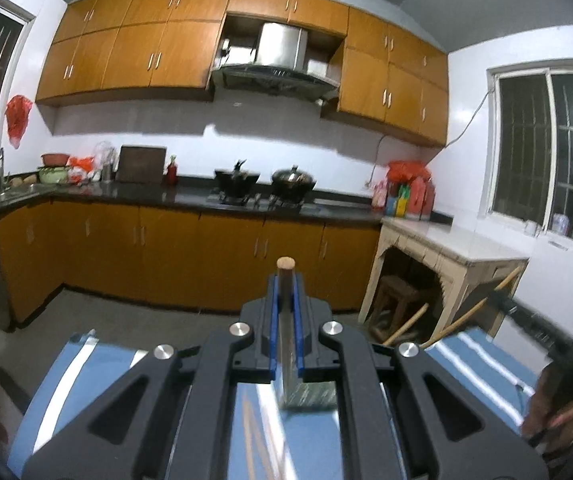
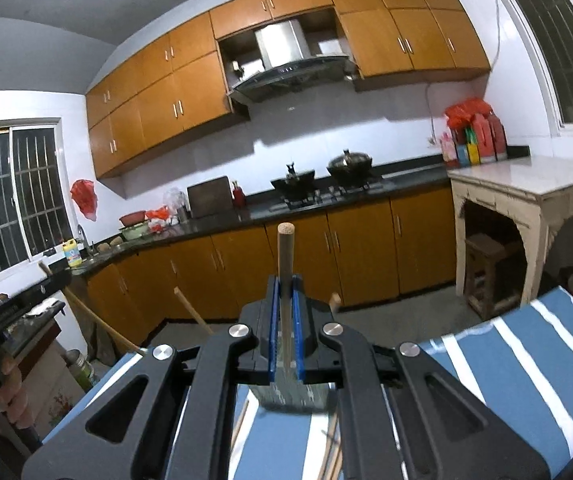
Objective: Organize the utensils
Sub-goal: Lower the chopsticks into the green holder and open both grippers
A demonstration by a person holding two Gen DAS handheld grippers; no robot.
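Note:
My left gripper (image 1: 285, 280) is shut on a wooden-handled utensil (image 1: 286, 266); its round handle end sticks out past the blue pads, and its metal blade end lies back toward the camera. My right gripper (image 2: 285, 282) is shut on a second wooden-handled utensil (image 2: 286, 248), handle forward, metal end behind the pads. Both are held above a table with a blue, white-striped cloth (image 1: 498, 360), which also shows in the right wrist view (image 2: 526, 360). More wooden handles (image 1: 466, 316) stick out past the table's edge. The right gripper appears at the right of the left wrist view (image 1: 526, 312).
A kitchen lies ahead: a dark counter (image 1: 190, 196) with woks on a stove (image 1: 258, 196), orange cabinets, and a white side table (image 2: 526, 184) with a stool below. A thin stick (image 2: 194, 312) and a handle end (image 2: 335, 302) show near the right gripper.

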